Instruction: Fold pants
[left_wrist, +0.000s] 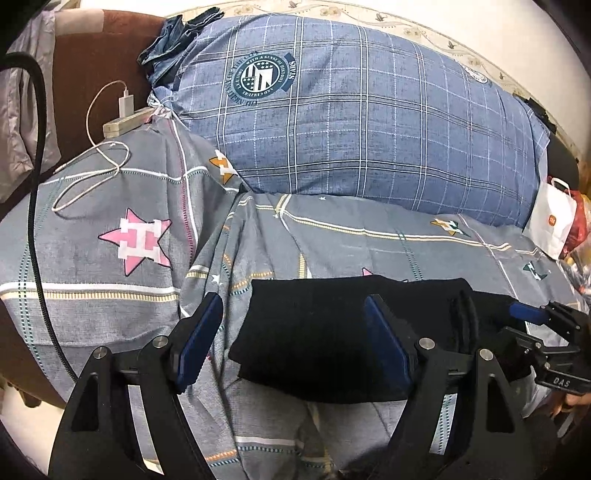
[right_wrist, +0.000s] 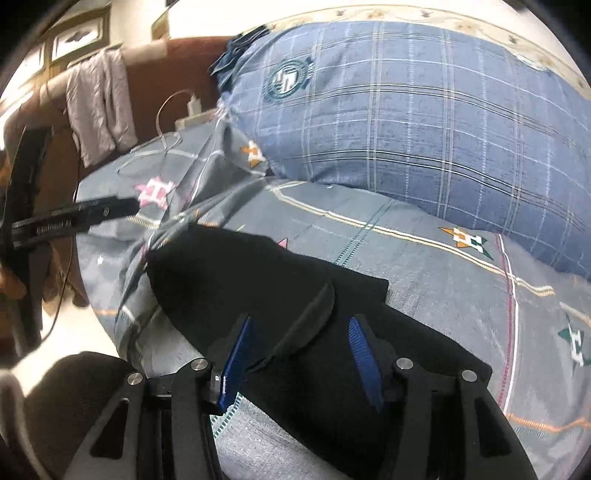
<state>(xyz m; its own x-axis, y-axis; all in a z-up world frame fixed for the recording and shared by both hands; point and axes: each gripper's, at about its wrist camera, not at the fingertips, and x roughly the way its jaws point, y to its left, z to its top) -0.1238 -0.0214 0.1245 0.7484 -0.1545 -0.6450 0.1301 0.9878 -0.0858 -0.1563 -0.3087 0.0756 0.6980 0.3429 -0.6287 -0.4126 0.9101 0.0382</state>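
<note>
We see folded black pants (left_wrist: 317, 332) under our left gripper (left_wrist: 291, 343), jaws released | right gripper (right_wrist: 301, 354) released above them | bedsheet (left_wrist: 369, 236) clear beyond.

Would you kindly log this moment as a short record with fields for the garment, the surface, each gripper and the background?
garment: black fabric pants, folded into a compact bundle
surface: grey bedsheet with star patterns
left gripper: open, jaws straddling the bundle's left part, not gripping
right gripper: open over a raised fold, pads apart from the cloth
background: blue plaid quilt bundle, white charging cable, white paper bag
</note>
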